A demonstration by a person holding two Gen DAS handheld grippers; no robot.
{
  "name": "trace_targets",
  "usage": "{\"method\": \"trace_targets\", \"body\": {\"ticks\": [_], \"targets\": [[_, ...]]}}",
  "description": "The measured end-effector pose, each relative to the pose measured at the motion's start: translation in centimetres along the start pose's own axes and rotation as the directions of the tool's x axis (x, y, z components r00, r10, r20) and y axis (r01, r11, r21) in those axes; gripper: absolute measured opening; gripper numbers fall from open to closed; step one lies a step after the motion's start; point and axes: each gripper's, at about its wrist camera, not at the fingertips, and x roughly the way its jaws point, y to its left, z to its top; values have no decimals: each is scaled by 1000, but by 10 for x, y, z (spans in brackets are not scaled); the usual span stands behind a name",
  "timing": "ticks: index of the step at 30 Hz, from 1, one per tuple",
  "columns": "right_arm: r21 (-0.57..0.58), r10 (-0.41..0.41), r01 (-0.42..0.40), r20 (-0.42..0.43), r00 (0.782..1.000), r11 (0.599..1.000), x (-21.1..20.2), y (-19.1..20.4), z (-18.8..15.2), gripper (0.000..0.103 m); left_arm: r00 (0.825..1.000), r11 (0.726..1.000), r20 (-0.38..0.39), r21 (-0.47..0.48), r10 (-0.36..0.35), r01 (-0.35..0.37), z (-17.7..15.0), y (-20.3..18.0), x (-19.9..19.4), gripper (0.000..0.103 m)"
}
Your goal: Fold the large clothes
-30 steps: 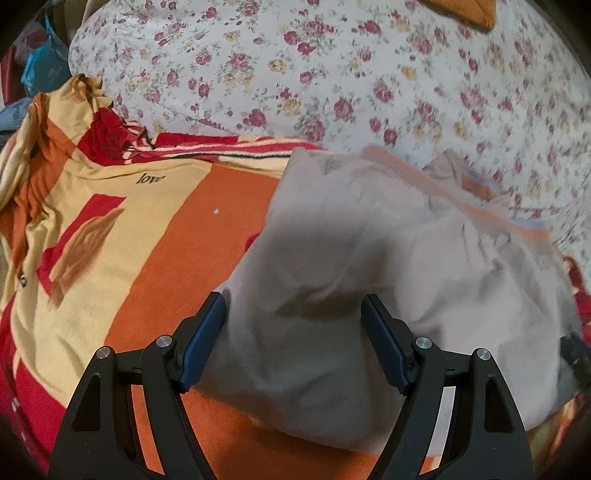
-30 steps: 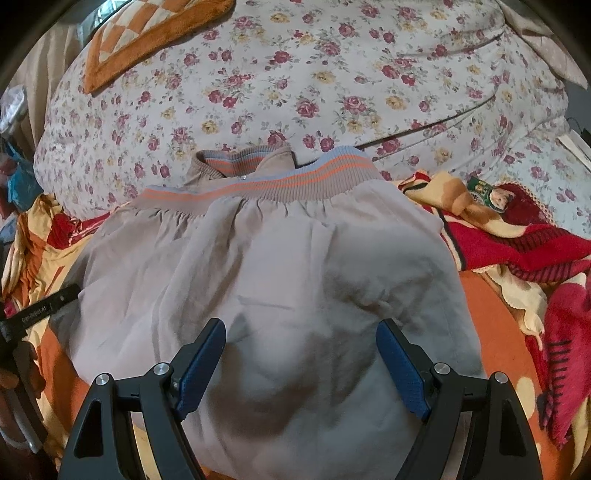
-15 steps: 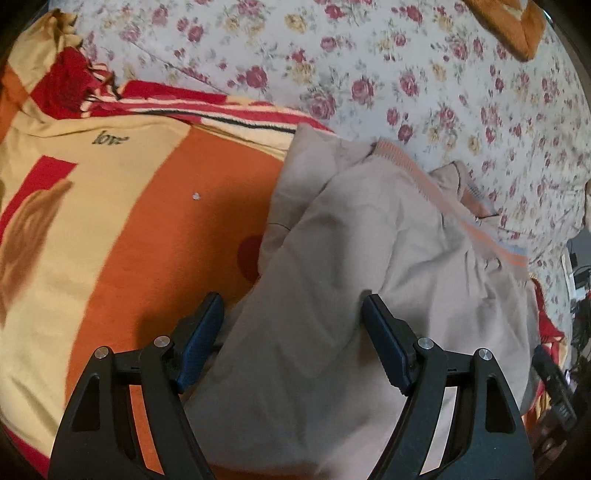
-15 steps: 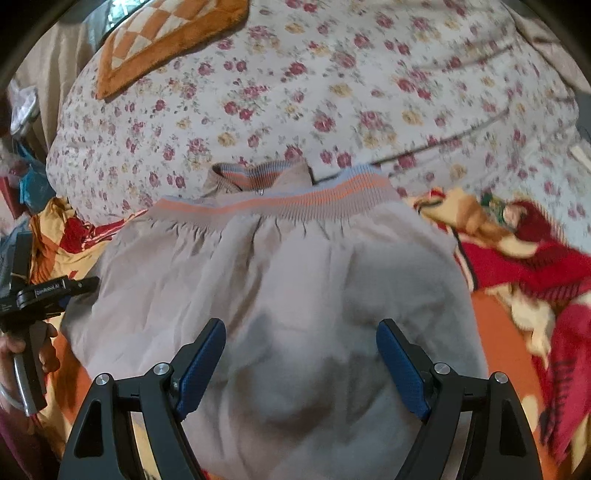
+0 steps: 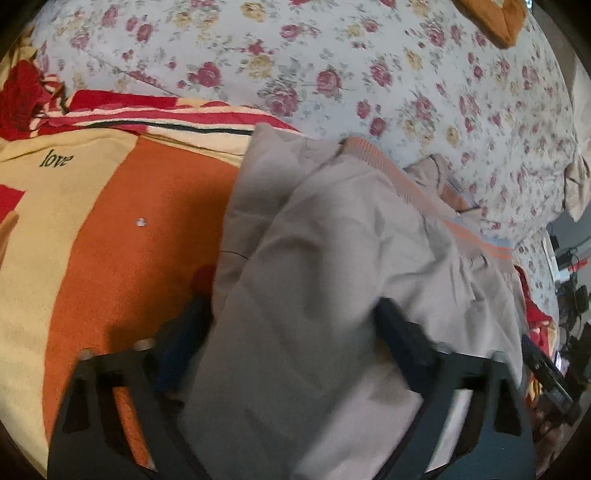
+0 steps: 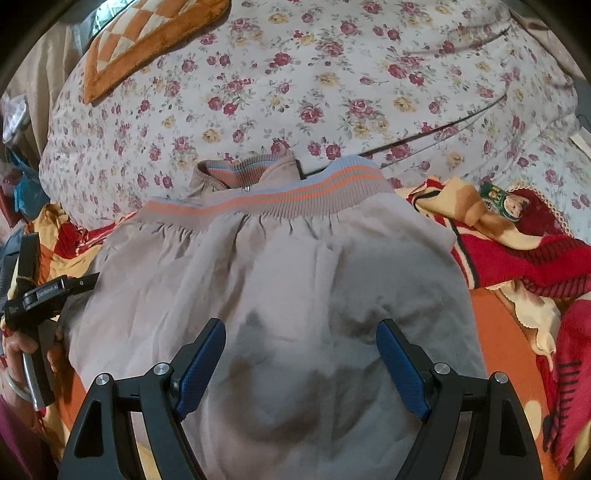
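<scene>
A large beige garment [image 6: 280,280] with a ribbed blue-and-orange striped hem [image 6: 280,199] lies partly folded on the bed. It also shows in the left wrist view [image 5: 332,280]. My right gripper [image 6: 301,350] is open and empty just above its near part. My left gripper [image 5: 291,325] is open over the garment's left edge; cloth bulges between its jaws and partly hides the left finger. The left gripper also shows at the left edge of the right wrist view [image 6: 55,291], held in a hand.
The garment rests on an orange, yellow and red blanket [image 5: 110,240]. A floral quilt [image 6: 332,92] rises behind it. An orange checked cushion [image 6: 147,33] lies at the back left. Bunched red blanket folds [image 6: 535,258] lie to the right.
My left gripper has moved in lower over the garment's left edge, so cloth now fills the gap between its jaws. My right gripper has hardly moved.
</scene>
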Motion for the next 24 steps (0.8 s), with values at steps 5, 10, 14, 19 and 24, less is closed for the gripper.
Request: {"method": "trace_targets", "body": {"ticks": [5,10,14,19,24], "targets": [[1,-3,3,9,1000,1000,1,-3,3,82,1000,999,-1,35,-27,27,-2,-15,-4,26],[7,-25,25,24,999,1000,-2,-11,5,82,999,1000,39,25,-12,11,-5,-23,-19,15],[68,-50,48,33,998,997,-7,-28,10,81,997,999,70,42,-35,32,-9,-38,-40,12],[162,-100,101,-10,995,982,-3,-59,12,81,992,992,83,98,-90,82,-11,-81,-67,9],[294,-60,67,-35,998,953,-6,-89,9,82,988,970,71,212,-137,119,-15,-159,-82,8]]}}
